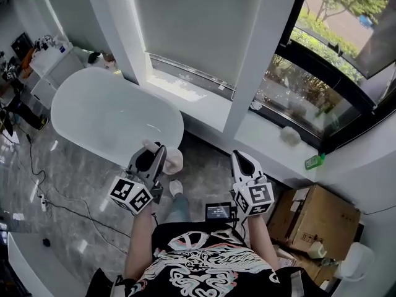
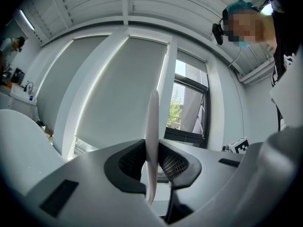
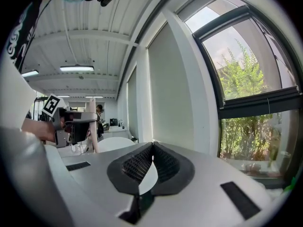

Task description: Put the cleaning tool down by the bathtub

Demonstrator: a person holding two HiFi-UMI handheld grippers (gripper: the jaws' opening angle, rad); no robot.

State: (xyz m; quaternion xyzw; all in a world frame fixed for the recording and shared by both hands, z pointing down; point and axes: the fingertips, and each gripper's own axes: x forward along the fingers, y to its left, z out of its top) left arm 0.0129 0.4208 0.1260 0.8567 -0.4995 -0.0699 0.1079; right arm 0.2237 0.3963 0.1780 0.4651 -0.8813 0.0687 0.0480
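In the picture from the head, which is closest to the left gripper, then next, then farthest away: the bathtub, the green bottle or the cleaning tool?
1. Cleaning tool: clamped between the jaws of the left gripper.
2. Bathtub: just beyond the gripper, up and to the left in the picture.
3. Green bottle: far off to the right, on the window ledge.

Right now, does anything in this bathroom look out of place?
Nothing looks spilled or broken. Slightly odd: a black cable trails loose across the floor beside the bathtub, and a cardboard box sits in the corner below the window ledge.
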